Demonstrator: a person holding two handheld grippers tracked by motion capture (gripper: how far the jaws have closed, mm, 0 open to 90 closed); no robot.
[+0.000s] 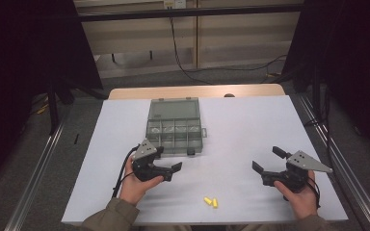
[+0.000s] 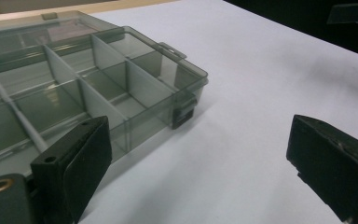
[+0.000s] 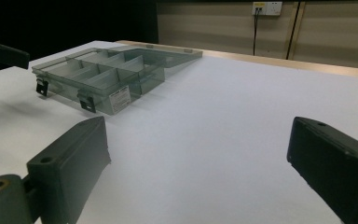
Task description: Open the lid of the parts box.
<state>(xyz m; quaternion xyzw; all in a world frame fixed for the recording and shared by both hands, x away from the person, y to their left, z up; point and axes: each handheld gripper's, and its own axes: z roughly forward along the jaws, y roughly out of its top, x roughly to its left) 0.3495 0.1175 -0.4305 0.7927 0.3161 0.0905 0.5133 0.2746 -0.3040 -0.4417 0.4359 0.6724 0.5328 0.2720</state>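
A smoky clear compartment box point(image 1: 174, 128) lies open at the middle of the white table point(image 1: 243, 120), its lid flat behind it. Its divided cells look empty in the left gripper view, where the box point(image 2: 74, 88) sits close at the left. My left gripper point(image 1: 168, 159) is open just in front of the box's near left corner, nothing between its jaws point(image 2: 196, 158). My right gripper point(image 1: 268, 160) is open over bare table to the right, also holding nothing point(image 3: 196, 163). Two small yellow pieces point(image 1: 211, 201) lie near the front edge between my hands.
The table's wooden strip point(image 1: 197, 91) shows at the far edge. Metal rails point(image 1: 38, 163) run along both sides on the floor. Black drapes point(image 1: 24, 57) hang left and right. Cables point(image 1: 183, 62) trail across the floor behind. In the right gripper view the box point(image 3: 102, 70) stands far left.
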